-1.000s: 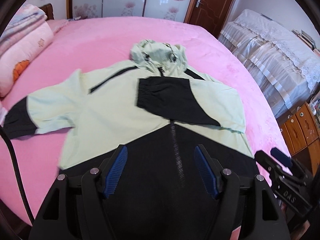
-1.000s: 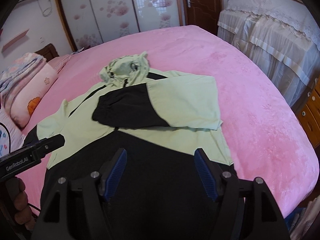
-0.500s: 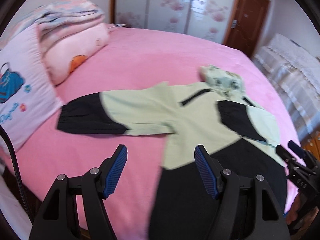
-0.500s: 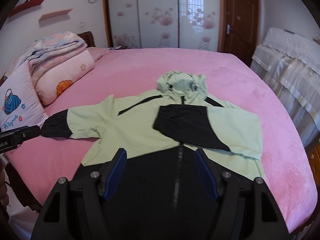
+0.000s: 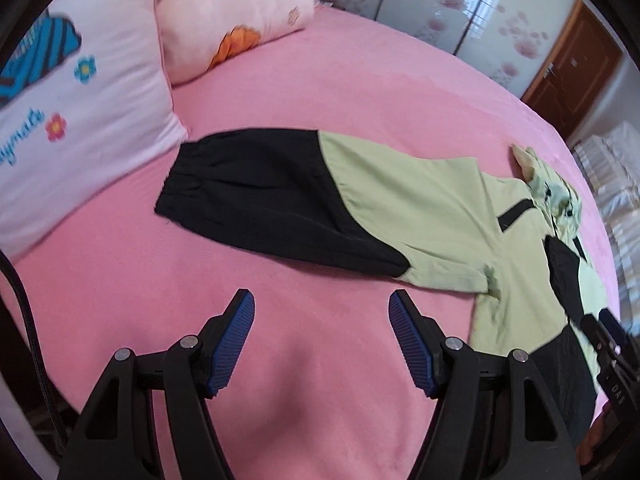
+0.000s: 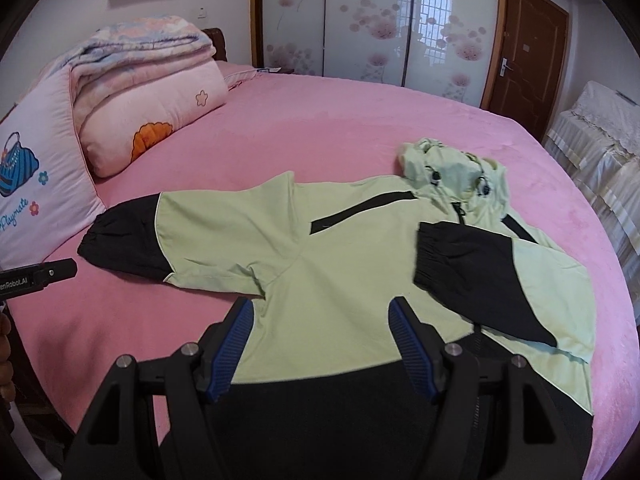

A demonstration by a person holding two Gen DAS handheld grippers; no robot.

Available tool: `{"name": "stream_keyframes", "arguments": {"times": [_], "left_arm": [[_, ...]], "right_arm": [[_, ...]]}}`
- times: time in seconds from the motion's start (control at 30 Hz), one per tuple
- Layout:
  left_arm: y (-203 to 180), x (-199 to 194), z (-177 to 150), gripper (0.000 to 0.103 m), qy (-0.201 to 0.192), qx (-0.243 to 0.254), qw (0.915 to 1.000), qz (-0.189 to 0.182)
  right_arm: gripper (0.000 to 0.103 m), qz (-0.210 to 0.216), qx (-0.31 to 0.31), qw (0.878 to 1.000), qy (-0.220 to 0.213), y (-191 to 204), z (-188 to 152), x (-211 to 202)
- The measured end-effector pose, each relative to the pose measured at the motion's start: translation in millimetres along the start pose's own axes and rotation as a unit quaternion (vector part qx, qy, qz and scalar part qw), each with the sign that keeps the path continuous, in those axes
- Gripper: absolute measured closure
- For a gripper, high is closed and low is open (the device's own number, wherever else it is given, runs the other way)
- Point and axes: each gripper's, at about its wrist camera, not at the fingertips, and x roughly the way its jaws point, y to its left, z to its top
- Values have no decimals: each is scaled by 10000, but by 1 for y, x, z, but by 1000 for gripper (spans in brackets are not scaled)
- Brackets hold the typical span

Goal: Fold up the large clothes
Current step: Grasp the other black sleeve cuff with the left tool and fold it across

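- Jaws of your left gripper (image 5: 322, 334) stand apart over bare pink bedsheet (image 5: 320, 92), holding nothing.
- Your right gripper (image 6: 322, 340) (also empty) gapes above the hooded jacket (image 6: 320, 264).
- One sleeve (image 6: 488, 276) lies folded across the jacket's chest at 3 o'clock; the other sleeve (image 5: 280, 200) stretches toward the pillow (image 6: 44, 168) at 9 o'clock.

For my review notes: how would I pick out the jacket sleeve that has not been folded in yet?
On the pink bed lies a pale green and black hooded jacket. One sleeve is already folded across its chest; the unfolded sleeve stretches flat toward the printed white pillow by the headboard. Its black cuff almost reaches that pillow.
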Motion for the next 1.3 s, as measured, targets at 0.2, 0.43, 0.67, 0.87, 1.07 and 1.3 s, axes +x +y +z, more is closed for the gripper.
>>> {"name": "stream_keyframes", "arguments": {"times": [0.2,0.43,0.67,0.87,1.07,1.3], "left_arm": [[49,55,27,35,385,-995,9939,-283],[83,114,38,37,663,-1836,9805,-228],[76,132,43,47,297,-2153,9761,-51],[42,116,49,101,-331,-1826,9823,259],[-71,42,62,101,-1250,-689,9890,-381],[-255,11,29,101,-1250,1163,9763,-1329]], "right_arm": [[33,56,39,9997,231,16,3,38],[33,53,107,9994,334,19,2,61],[33,13,214,9990,402,4,-2,71],[33,-12,418,9980,478,-21,-13,70],[33,-148,590,9974,382,-61,-30,51],[33,-231,1389,9895,337,-131,-57,25]]}}
